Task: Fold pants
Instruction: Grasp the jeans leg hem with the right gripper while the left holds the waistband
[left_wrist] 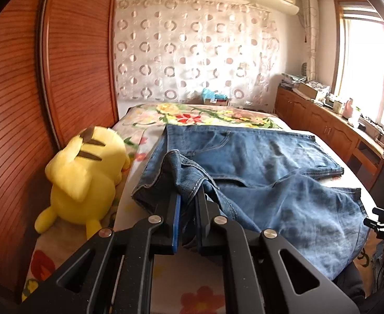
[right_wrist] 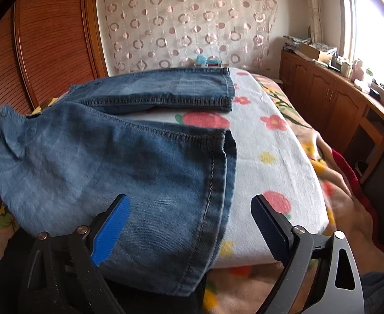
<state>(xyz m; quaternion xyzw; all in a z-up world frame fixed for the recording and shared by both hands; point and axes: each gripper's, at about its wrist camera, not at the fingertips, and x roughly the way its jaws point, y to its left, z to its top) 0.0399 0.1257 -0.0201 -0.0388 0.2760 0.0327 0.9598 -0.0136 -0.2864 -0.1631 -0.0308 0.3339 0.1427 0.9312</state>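
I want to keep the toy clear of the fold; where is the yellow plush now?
In the left wrist view, the plush lies on the bed's left edge, between the wardrobe and the jeans.

left wrist: low, close over waistband | right wrist: close over hem | shared: jeans (left_wrist: 257, 172), bed (right_wrist: 270, 141)

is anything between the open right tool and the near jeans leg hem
Nothing visible. The right tool hangs open with the near hem of the jeans directly between its fingers, only floral bedding beyond it. The left tool already grips the waist.
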